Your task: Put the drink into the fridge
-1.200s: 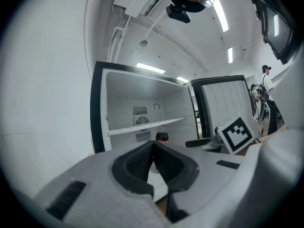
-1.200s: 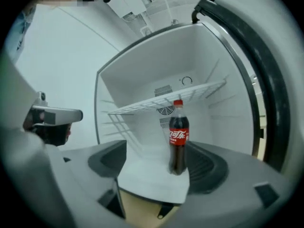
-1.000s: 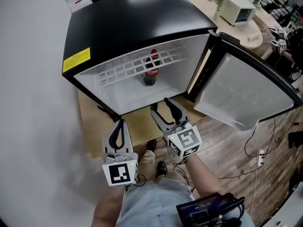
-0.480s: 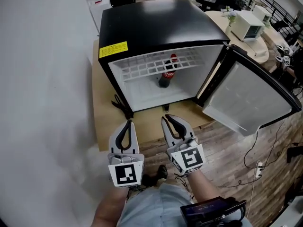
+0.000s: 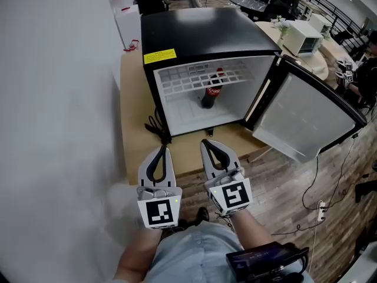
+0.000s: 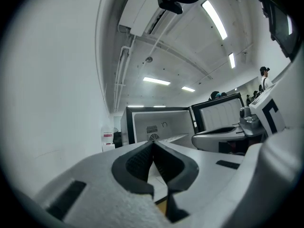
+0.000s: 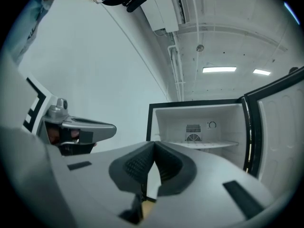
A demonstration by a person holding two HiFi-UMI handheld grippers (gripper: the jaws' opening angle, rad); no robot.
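Cola bottle point(image 5: 212, 91) stands in the fridge point(image 5: 200, 31), apparently upright. Left tool point(image 5: 162, 151) and right tool point(image 5: 206, 143) are pinched together, empty, the right's jaws just closed. Swing the door point(image 5: 306, 114) to gently.

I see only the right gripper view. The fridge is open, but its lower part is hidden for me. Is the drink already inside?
Observer: Yes. In the head view a bottle stands upright inside the fridge.
Operator: Does the left gripper hold something?
Observer: No. Its own view shows the left gripper shut, with nothing between the jaws.
Operator: Does anything lie in front of the fridge?
Observer: A black cable lies on the board, at the fridge's front left corner.
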